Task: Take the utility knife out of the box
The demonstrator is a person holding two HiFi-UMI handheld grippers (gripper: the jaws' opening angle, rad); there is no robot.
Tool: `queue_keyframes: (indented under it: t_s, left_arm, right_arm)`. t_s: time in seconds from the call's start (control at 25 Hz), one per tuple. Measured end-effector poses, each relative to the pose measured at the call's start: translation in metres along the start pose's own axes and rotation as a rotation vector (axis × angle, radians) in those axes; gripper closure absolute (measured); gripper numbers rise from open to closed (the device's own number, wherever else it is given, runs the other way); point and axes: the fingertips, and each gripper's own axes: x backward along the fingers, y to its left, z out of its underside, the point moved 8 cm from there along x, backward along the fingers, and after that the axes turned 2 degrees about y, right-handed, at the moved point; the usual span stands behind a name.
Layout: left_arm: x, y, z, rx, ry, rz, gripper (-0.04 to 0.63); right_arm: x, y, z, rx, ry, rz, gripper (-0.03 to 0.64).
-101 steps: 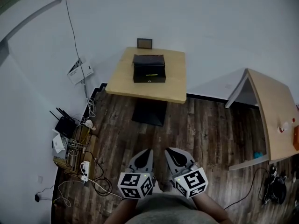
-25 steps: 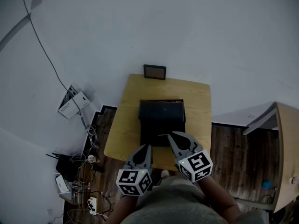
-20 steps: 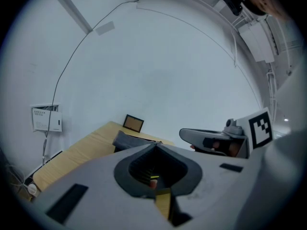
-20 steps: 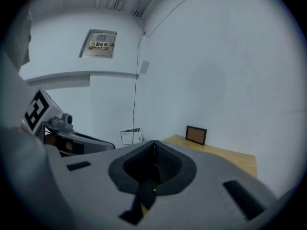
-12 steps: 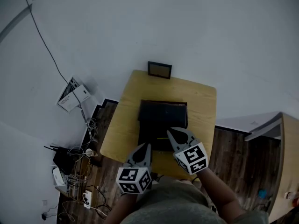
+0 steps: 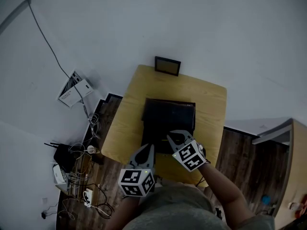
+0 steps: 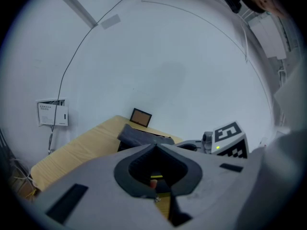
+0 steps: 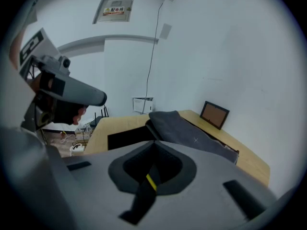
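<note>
Closest to me, the left hand-held gripper (image 7: 154,145) is clenched: its jaws meet at the tips and nothing sits between them. In the head view it hangs over the near edge of the surface (image 6: 125,128). Just to its right and a little further forward, the right hand-held gripper (image 8: 154,143) is also clenched and empty, its tips pressed together.

Directly ahead of both tips is the dark box (image 6: 169,116). The right hand-held gripper's tips lie over the box's near edge, and the left one's tips are beside its near left corner. I cannot tell whether either touches it. Through the opening behind each pair of jaws I see a short yellow strip (image 8: 151,182) against the dark front of the box. From the right hand-held gripper the box's grey top slopes away ahead and to the right. The utility knife is not visible in any view.

Beyond the box, bare wood runs to the far edge, where a small framed panel (image 6: 168,65) stands against the wall (image 6: 201,28). Off to the left of the left hand-held gripper, down on the wooden floor (image 6: 108,116), there is a tangle of cables (image 6: 79,181).
</note>
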Motion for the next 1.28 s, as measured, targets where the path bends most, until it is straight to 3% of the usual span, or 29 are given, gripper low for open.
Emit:
queue_keyframes:
  t_s: [0.4,0.44,0.48,0.52,0.64,0.84,0.92,1.28]
  left_arm:
    - [-0.005,0.006,0.006,0.014,0.017,-0.006,0.592]
    - [-0.006,0.007,0.006,0.014,0.017,-0.008,0.592]
    - [-0.007,0.008,0.007,0.015,0.018,-0.011,0.592]
    - [-0.008,0.008,0.007,0.018,0.018,-0.014,0.592]
    - [-0.008,0.01,0.008,0.029,0.017,-0.025,0.592]
    - [-0.007,0.012,0.01,0.04,0.017,-0.038,0.592]
    - [-0.007,0.012,0.01,0.04,0.018,-0.041,0.592]
    - [-0.002,0.014,0.009,0.033,0.019,-0.044,0.592]
  right_arm:
    - [-0.037,0.008,0.033,0.142,0.224,-0.133,0.614]
    - [-0.04,0.009,0.035,0.155,0.25,-0.155,0.597]
    - [-0.042,0.011,0.037,0.174,0.273,-0.174,0.515]
    - [-0.045,0.012,0.039,0.199,0.291,-0.183,0.495]
    - [-0.052,0.014,0.043,0.267,0.342,-0.183,0.538]
    - [-0.065,0.017,0.049,0.295,0.45,-0.223,0.538]
    - [-0.068,0.016,0.05,0.293,0.468,-0.214,0.574]
    - [-0.064,0.014,0.046,0.26,0.429,-0.191,0.58]
